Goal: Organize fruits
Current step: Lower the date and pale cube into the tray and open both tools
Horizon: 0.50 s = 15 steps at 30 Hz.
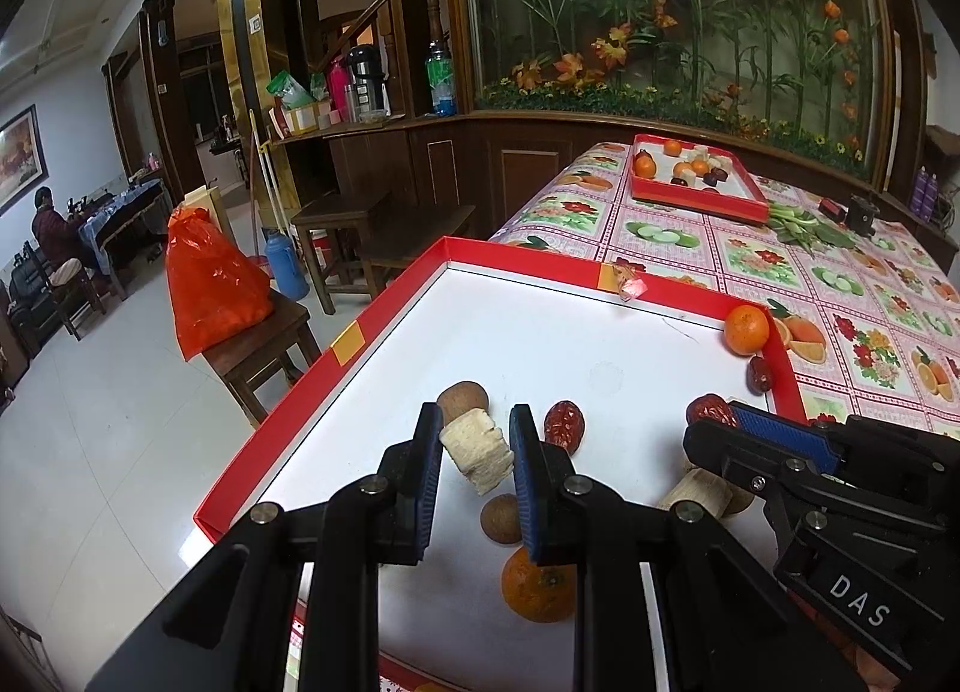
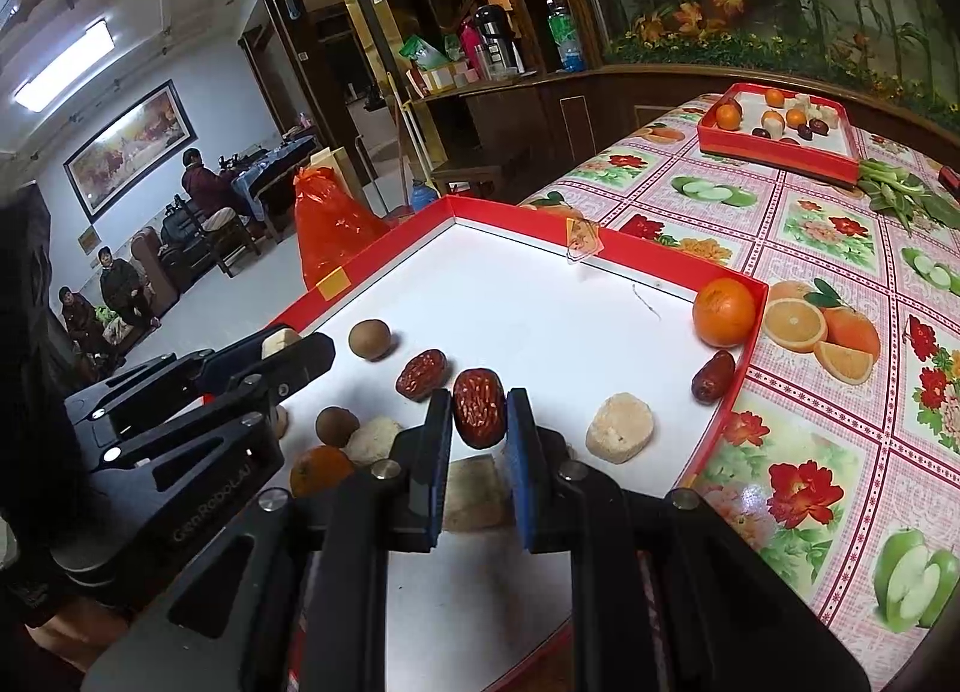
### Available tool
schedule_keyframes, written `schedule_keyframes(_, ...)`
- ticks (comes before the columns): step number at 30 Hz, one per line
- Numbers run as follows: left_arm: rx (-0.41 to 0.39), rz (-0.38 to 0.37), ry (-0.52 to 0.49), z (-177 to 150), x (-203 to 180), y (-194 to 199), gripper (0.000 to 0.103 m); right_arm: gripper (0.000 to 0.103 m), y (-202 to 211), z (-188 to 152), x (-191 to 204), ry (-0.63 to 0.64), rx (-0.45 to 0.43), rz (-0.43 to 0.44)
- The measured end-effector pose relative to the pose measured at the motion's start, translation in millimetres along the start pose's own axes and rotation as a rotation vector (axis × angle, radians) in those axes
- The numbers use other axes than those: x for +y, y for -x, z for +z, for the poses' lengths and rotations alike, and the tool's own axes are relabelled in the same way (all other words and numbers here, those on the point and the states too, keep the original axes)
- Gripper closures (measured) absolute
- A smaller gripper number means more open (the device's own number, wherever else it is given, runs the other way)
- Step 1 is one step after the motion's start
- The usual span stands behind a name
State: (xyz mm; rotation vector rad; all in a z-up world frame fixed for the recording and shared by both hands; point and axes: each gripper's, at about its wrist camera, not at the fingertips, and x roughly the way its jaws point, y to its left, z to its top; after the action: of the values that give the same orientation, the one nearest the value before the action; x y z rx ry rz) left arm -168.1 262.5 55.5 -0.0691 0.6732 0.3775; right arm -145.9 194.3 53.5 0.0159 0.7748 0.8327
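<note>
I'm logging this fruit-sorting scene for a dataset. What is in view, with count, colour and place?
near tray: one, red rim, white floor, table edge
oranges: two, orange, near tray
dates: three, dark red, near tray
brown fruits: two, brown, near tray
chunks: at least four, pale, near tray
far tray: one, red, mixed fruit inside, table's far end
greens: one bunch, green, beside far tray
bag: one, orange, on stool
left gripper: black, blue pads, shut on a chunk
right gripper: black, blue pads, shut on a date
</note>
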Motion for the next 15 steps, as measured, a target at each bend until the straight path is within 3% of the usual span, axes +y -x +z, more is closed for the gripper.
schedule_keyframes(15,-0.005,0.030,-0.005,-3.1,-1.4,-2.0,0.079,0.080,1.2,-1.4,-4.0,-0.009,-0.001,-0.018)
